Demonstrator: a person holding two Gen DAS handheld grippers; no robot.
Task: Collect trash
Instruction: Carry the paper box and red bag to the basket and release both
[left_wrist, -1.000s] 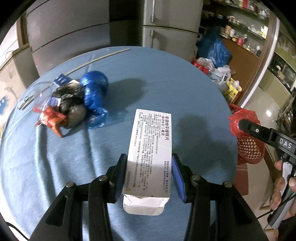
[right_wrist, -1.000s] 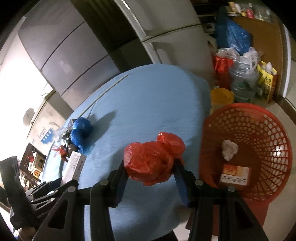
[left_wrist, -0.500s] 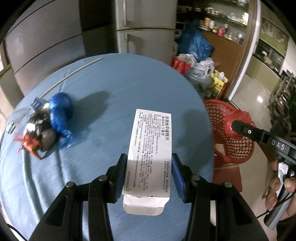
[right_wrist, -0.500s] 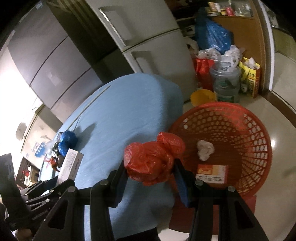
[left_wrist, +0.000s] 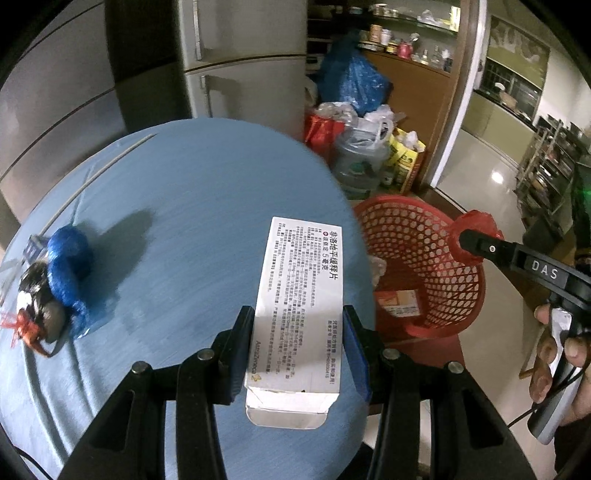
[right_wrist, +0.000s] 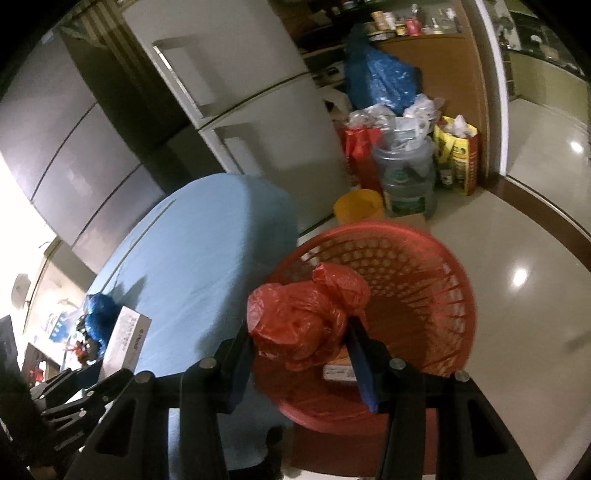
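My left gripper (left_wrist: 297, 334) is shut on a white medicine box (left_wrist: 301, 295) printed with black text, held above the right part of the round blue table (left_wrist: 207, 206). My right gripper (right_wrist: 299, 345) is shut on a crumpled red plastic bag (right_wrist: 303, 317) and hangs over the red mesh basket (right_wrist: 424, 280) on the floor beside the table. In the left wrist view the basket (left_wrist: 424, 251) holds an orange-and-white box (left_wrist: 400, 302) and a white crumpled scrap. More trash lies at the table's left: a blue bag (left_wrist: 70, 266), dark wrappers (left_wrist: 37, 295) and a red scrap.
Two grey fridges (right_wrist: 236, 96) stand behind the table. Past the basket are a yellow bucket (right_wrist: 358, 206), a large water bottle (right_wrist: 406, 177), a yellow bag (right_wrist: 460, 155) and a blue bag (right_wrist: 380, 77). A shiny tiled floor (right_wrist: 535, 258) opens to the right.
Both grippers have swung to the right with their loads. The red bag has gone from above the table edge to above the basket, and the trash pile has slid to the left of the left wrist view.
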